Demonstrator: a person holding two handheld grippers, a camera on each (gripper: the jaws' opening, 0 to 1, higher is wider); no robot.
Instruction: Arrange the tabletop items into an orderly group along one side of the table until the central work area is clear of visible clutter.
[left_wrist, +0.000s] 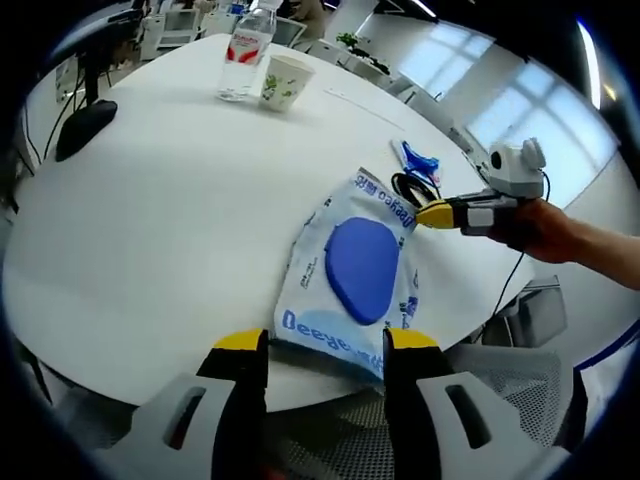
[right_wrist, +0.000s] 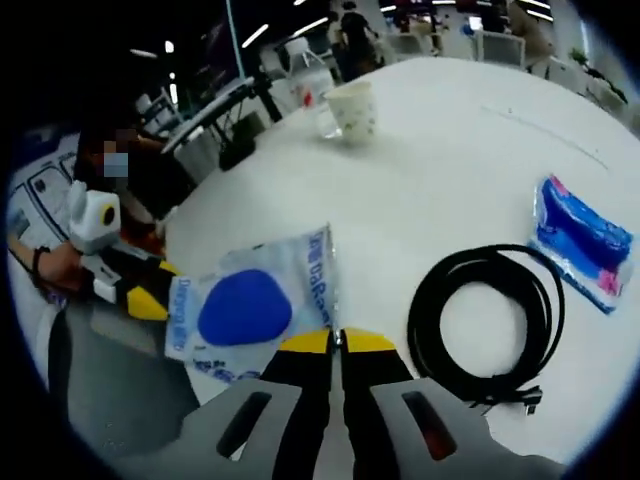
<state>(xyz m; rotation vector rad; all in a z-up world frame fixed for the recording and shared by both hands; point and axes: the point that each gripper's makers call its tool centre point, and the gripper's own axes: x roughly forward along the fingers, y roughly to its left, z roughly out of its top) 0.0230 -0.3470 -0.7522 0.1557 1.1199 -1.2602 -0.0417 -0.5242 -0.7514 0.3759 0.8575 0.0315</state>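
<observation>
Two grippers work on one wet-wipes pack (left_wrist: 358, 272), which lies at the near edge of the table (left_wrist: 170, 200) and partly overhangs it. The left gripper (left_wrist: 326, 342) has its jaws spread wide, with the pack's overhanging end between the yellow tips; no grip is made. The right gripper (right_wrist: 336, 342) has its jaws closed together on the opposite edge of the pack, probably to steady it or drag it along the edge. Just beside the pack lies a coiled black cable (right_wrist: 487, 322), and beyond that a blue packet (right_wrist: 584, 240). A paper cup (left_wrist: 284, 80) and a water bottle (left_wrist: 244, 55) stand together near the far edge. The cable blocks a sideways slide.
</observation>
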